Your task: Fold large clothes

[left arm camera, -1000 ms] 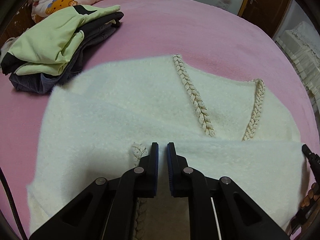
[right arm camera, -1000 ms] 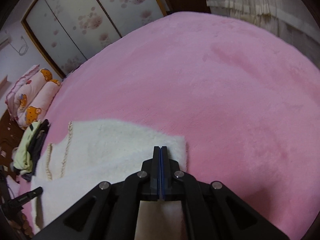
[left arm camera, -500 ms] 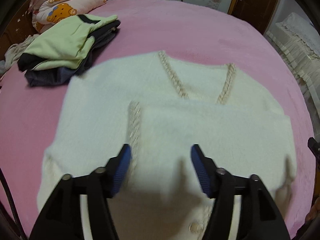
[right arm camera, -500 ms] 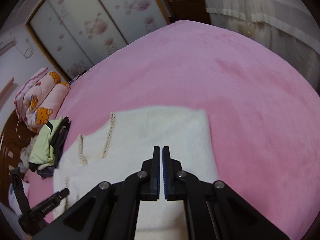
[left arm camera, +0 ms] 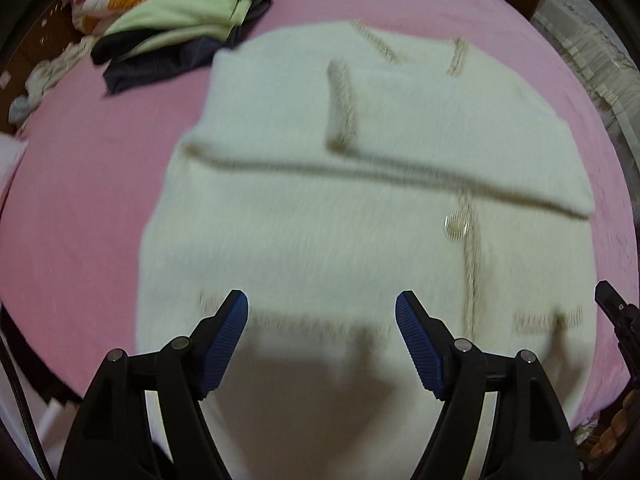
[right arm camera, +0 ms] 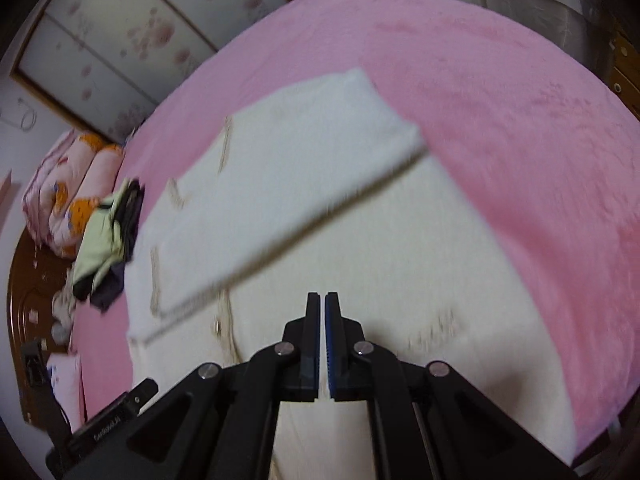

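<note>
A cream fuzzy cardigan with braided trim and a round button lies flat on the pink bed. One sleeve is folded across its upper part. My left gripper hovers over the hem end, its jaws opening wide with nothing between them. In the right wrist view the same cardigan spreads out below my right gripper, which is shut and empty above the lower half. The frames are motion-blurred.
A pile of folded clothes, green on dark, sits on the bed beyond the cardigan's far left corner. A bear-print quilt lies behind it. A flowered wardrobe stands past the bed. Bare pink bed stretches to the right.
Both grippers have drawn back from the folded sleeve toward the hem and risen a little. The left jaws went from shut to wide, leaving the sleeve lying across the cardigan.
</note>
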`<state>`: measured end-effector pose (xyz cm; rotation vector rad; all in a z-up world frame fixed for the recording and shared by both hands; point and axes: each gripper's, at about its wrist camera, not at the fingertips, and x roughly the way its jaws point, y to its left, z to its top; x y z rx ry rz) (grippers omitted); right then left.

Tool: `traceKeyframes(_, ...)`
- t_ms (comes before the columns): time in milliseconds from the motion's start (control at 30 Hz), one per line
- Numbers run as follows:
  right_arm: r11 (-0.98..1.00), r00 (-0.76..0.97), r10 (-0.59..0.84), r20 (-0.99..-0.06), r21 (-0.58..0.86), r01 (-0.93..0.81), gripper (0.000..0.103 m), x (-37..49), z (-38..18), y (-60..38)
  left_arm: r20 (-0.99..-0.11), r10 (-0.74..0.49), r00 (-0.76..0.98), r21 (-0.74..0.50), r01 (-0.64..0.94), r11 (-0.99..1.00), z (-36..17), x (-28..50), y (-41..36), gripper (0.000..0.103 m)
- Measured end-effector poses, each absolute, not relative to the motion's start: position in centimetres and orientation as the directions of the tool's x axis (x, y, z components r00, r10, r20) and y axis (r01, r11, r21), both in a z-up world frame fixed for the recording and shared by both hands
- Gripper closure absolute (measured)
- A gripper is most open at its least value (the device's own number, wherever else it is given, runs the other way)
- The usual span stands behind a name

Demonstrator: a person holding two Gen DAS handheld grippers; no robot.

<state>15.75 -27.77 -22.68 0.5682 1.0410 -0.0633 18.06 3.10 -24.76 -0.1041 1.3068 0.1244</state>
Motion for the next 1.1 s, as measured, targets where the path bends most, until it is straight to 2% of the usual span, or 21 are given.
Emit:
traceKeyframes(133, 0.877, 0.454, 0.263, -0.851, 0.407, 0.256, 0.098, 12.4, -22.7, -26.9, -0.98, 0.025, 0.197, -0.019, -0.219, 0.975, -24.9, 14.2, 4.3, 0.028)
traceKeyframes(200, 0.882, 0.426, 0.28, -0.86, 0.405, 0.239, 0.086, 10.7, -22.5, -27.0, -0.984, 0.022, 0.177, -0.021, -0.241, 0.97, -24.9, 12.7, 4.7, 0.027)
traceKeyframes(300, 0.893, 0.406, 0.282, -0.869, 0.393, 0.221, 0.073, 8.2, -22.1, -27.8, -0.988, 0.026, 0.15, -0.017, -0.277, 0.961, -24.6, 10.1, 5.2, 0.024)
traceKeyframes(467, 0.896, 0.378, 0.264, -0.887, 0.371, 0.245, 0.072, 4.6, -21.9, -30.3, -0.983, 0.103, 0.15, 0.06, -0.266, 0.962, -23.8, 6.1, 5.5, 0.02)
traceKeyframes(700, 0.876, 0.327, 0.193, -0.925, 0.313, 0.367, 0.06, 0.5, -23.2, -35.1, -0.985, 0.142, 0.1, 0.11, -0.274, 0.955, -23.7, 1.6, 6.2, 0.019)
traceKeyframes(933, 0.811, 0.214, 0.156, -0.964, 0.249, 0.53, 0.06, -2.4, -27.1, -39.1, -0.989, 0.141, 0.044, 0.122, -0.286, 0.95, -24.8, -1.1, 6.6, 0.019)
traceKeyframes(1100, 0.815, 0.144, 0.149, -0.978, 0.204, 0.542, 0.06, -2.5, -30.2, -39.8, -0.988, 0.157, 0.001, 0.15, -0.286, 0.947, -25.9, -2.1, 7.7, 0.019)
